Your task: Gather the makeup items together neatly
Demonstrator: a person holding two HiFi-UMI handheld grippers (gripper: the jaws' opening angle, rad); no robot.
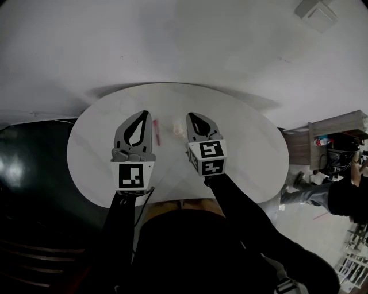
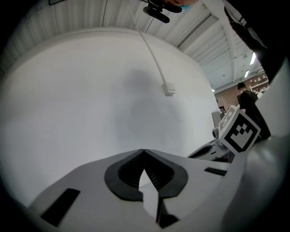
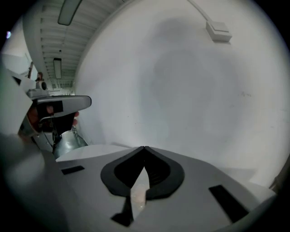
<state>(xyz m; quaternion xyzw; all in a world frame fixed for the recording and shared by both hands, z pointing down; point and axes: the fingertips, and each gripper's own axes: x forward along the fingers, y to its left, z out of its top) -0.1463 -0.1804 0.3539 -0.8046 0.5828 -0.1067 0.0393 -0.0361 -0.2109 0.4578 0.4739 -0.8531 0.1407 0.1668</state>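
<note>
In the head view both grippers hang over a round white table [image 1: 247, 143]. My left gripper [image 1: 145, 113] has its jaws closed tip to tip with nothing between them; its own view shows the tips of the left gripper [image 2: 143, 150] meeting against the wall. A slim pink makeup stick [image 1: 155, 131] lies on the table just right of it. My right gripper [image 1: 188, 115] is shut too, and its tips [image 3: 144, 147] touch with nothing in them. A small pale item [image 1: 178, 128] lies close to its left side, between the two grippers.
A plain white wall rises behind the table, with a white switch box [image 1: 315, 12] and cable on it. Dark floor lies to the left. At the right stand a wooden shelf [image 1: 339, 135] and a person [image 1: 345, 195].
</note>
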